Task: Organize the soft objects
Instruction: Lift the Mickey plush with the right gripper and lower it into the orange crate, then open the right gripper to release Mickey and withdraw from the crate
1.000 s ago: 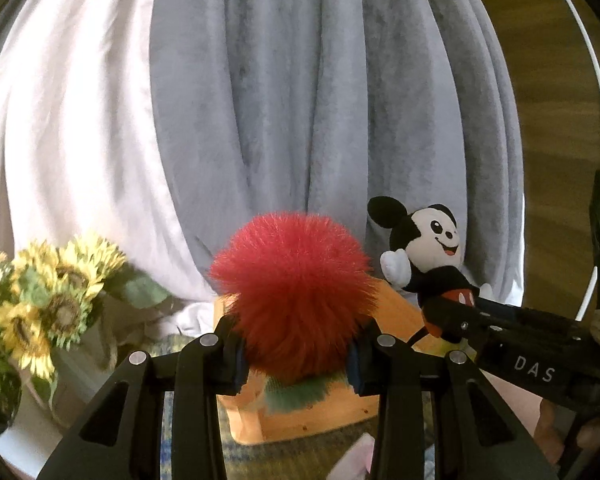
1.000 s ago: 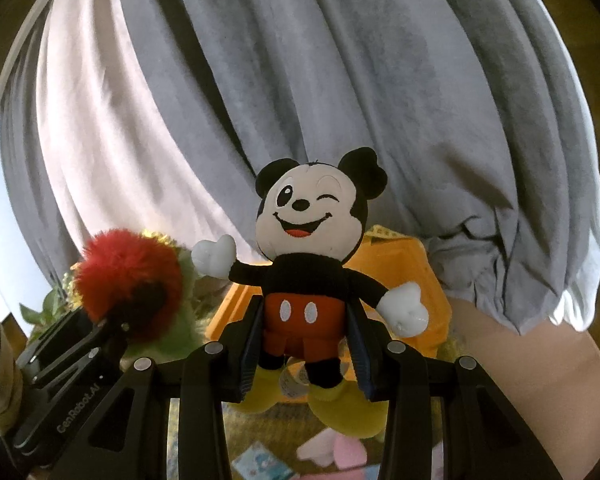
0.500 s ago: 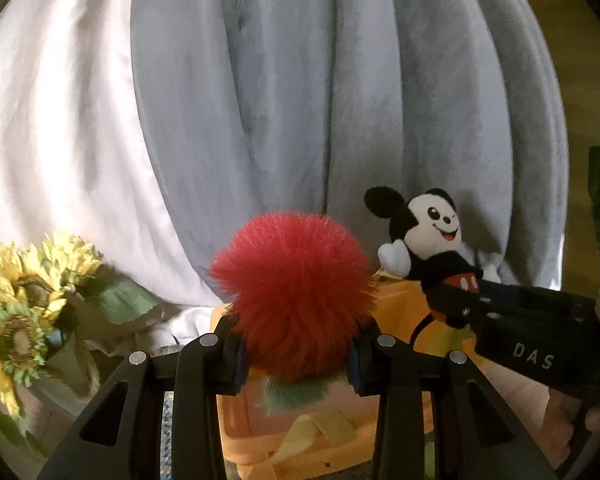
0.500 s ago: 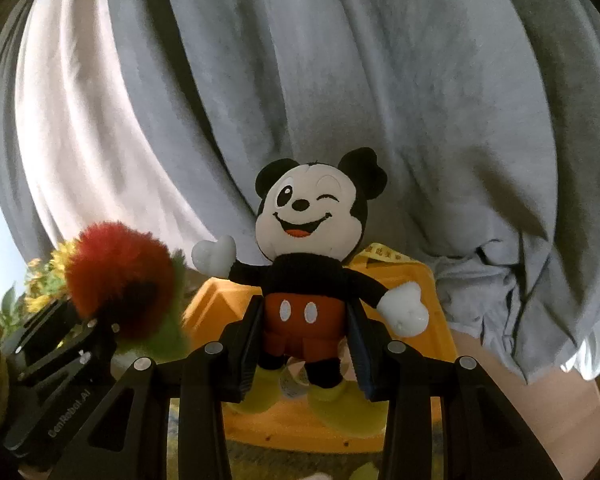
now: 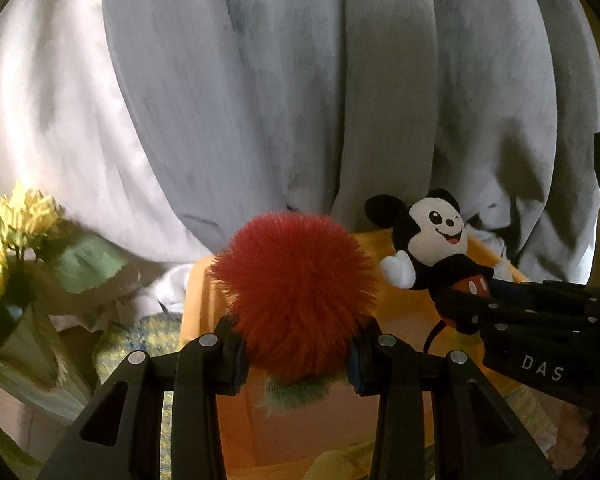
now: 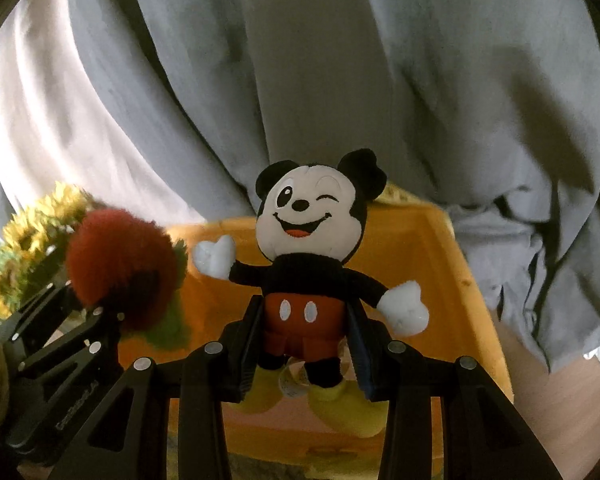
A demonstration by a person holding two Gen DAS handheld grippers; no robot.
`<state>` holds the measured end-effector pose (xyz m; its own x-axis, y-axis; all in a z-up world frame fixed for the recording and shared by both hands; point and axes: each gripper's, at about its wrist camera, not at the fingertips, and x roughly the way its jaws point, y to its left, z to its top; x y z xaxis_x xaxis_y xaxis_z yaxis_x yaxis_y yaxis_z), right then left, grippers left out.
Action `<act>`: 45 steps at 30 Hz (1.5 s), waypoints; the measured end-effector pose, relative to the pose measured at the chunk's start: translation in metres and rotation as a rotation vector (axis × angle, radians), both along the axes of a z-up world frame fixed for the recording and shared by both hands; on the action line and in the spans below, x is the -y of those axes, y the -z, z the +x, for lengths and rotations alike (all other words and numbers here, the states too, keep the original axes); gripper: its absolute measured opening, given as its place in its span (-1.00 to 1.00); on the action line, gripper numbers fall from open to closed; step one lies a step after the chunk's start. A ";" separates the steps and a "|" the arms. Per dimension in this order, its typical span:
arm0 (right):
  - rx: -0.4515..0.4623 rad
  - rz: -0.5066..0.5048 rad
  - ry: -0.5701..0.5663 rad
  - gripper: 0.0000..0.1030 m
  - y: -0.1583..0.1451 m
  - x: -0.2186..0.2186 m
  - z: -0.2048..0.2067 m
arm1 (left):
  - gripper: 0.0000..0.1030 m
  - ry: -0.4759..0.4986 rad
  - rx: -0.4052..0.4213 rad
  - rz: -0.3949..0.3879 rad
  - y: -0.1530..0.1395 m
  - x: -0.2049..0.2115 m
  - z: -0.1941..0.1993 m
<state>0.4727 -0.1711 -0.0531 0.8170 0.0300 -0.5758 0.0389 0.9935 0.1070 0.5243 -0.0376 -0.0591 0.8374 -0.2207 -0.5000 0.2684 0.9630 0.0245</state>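
While the left wrist view looks along its own 2 fingers, the left gripper (image 5: 296, 354) is clamped on a red pompom (image 5: 294, 294), its jaws pressed into the fluff on both sides. A tuft of green fur (image 5: 296, 394) hangs under the red ball. Behind the pompom sits an orange bin (image 5: 404, 304), and the pompom is held up in front of its near wall. To the right of the pompom, the right gripper (image 5: 466, 300) reaches in from the side, marked with the letters DAS, with a mouse doll (image 5: 434, 250) held above the bin. Left of the bin stand sunflowers (image 5: 18, 220) with a big green leaf, blurred. Behind the bin hangs a gray curtain (image 5: 340, 100), and a white curtain (image 5: 48, 120) hangs to its left.

Seen from the right wrist view, the right gripper (image 6: 302, 346) is clamped on the mouse doll (image 6: 308, 272) at its red shorts, 1 jaw on each hip. The doll stands upright, facing the camera, 1 eye winking, white hands spread, yellow shoes hanging below the jaws. It is held over the orange bin (image 6: 420, 260), which fills the space behind it. Left of the doll, the left gripper (image 6: 112, 312) comes in at a slant, closed on the red pompom (image 6: 120, 268), also in front of the bin. Sunflowers (image 6: 28, 236) show beyond the pompom at the far left. Behind the bin hang the gray curtain (image 6: 360, 80) and the white curtain (image 6: 40, 120).
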 end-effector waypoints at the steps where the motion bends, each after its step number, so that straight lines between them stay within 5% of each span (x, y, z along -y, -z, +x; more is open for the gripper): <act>1: -0.015 0.000 0.003 -0.21 0.002 0.001 0.002 | -0.28 0.000 -0.006 0.000 0.001 0.000 0.001; 7: -0.100 0.013 0.013 -0.20 0.011 0.008 0.014 | -0.20 0.000 -0.036 0.020 0.009 0.004 0.010; 12: -0.137 0.022 0.027 0.01 0.016 0.011 0.020 | 0.08 0.001 -0.056 0.027 0.014 0.005 0.012; 14: -0.117 0.002 0.052 0.32 0.013 0.013 0.018 | 0.22 0.000 -0.059 0.023 0.013 0.004 0.012; 25: -0.022 -0.062 0.116 0.33 -0.014 0.011 -0.011 | 0.54 -0.033 -0.016 0.005 -0.015 -0.005 -0.016; 45: 0.150 -0.138 0.219 0.59 -0.059 -0.004 -0.117 | 0.68 -0.068 0.119 0.042 -0.064 -0.018 -0.124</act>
